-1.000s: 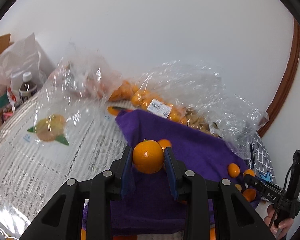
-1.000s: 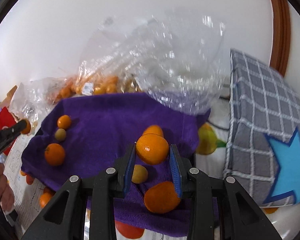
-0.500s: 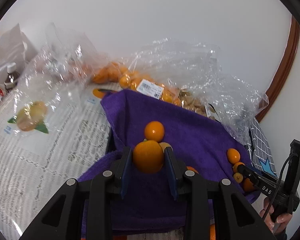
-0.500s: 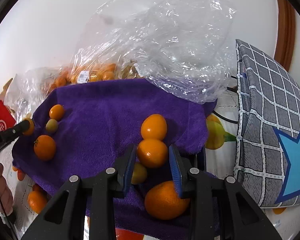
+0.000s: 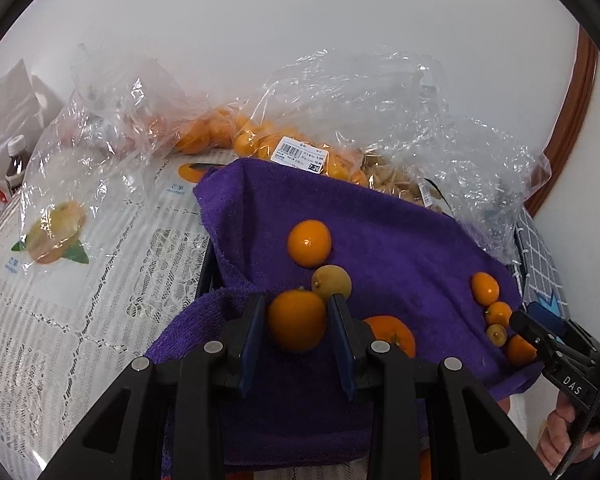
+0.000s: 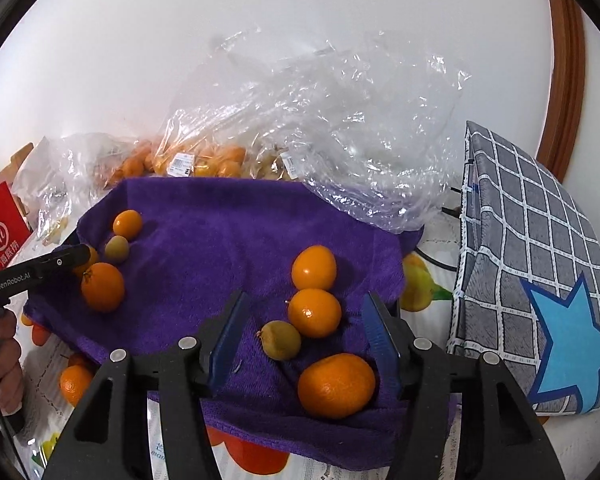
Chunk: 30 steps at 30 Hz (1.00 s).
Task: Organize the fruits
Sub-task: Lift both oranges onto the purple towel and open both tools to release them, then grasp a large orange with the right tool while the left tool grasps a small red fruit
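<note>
My left gripper (image 5: 297, 326) is shut on an orange mandarin (image 5: 296, 325), low over the near left part of a purple towel (image 5: 400, 240). My right gripper (image 6: 306, 332) is open over the towel's right side (image 6: 220, 232); an orange mandarin (image 6: 314, 313) lies loose on the towel between its fingers, beside a greenish fruit (image 6: 281, 340), another mandarin (image 6: 313, 267) and a larger one (image 6: 336, 385). Several more fruits lie at the towel's left end (image 6: 102, 286). The right gripper's tip also shows in the left wrist view (image 5: 540, 334).
Clear plastic bags of oranges (image 5: 260, 140) and crumpled plastic (image 6: 340, 128) lie behind the towel. A grey checked bag with a blue star (image 6: 540, 280) stands at the right. A bottle (image 5: 16, 164) stands far left. A lace tablecloth (image 5: 80, 300) covers the table.
My right gripper has opened and let its mandarin down onto the towel. My left gripper has moved right and down over the towel, still holding its mandarin.
</note>
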Available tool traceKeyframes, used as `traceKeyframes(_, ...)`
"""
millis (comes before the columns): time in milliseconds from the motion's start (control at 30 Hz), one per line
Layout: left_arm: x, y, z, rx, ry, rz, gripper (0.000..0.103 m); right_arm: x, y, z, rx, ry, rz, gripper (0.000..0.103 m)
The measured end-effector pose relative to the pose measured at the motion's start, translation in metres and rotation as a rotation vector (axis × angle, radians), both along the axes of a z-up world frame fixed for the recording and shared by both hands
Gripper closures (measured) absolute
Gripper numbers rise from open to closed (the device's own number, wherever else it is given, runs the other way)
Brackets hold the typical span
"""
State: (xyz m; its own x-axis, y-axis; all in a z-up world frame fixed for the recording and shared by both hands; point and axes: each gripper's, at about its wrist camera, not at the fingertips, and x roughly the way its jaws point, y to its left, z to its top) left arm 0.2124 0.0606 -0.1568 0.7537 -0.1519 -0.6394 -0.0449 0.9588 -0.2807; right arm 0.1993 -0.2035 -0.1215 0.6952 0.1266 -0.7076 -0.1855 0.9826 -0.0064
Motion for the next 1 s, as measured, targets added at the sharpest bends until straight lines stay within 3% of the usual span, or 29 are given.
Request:
traceKeyframes(200, -0.001, 0.003, 0.001, -0.001, -0.006, 0.008, 0.071, -0.008, 0.005, 0.007, -0.009, -0.033, 0.003, 0.045)
traceKeyframes(333, -0.009, 0.009, 0.005, -0.024, -0.054, 0.026, 0.059, -0.020, 0.006, 0.014, 0.023, -0.055, 0.011, 0.045)
traceKeyframes(433, -0.020, 0.012, 0.012, -0.028, -0.104, 0.033, 0.056, -0.029, 0.008, 0.022, 0.046, -0.066, 0.005, 0.044)
traceKeyframes(733, -0.055, 0.018, 0.025, -0.011, -0.201, 0.064, 0.055, -0.081, 0.042, 0.020, 0.107, -0.028, 0.101, 0.046)
traceKeyframes(1000, -0.078, 0.028, 0.025, 0.010, -0.211, 0.096, 0.055, -0.105, 0.068, -0.001, 0.169, 0.066, 0.186, 0.053)
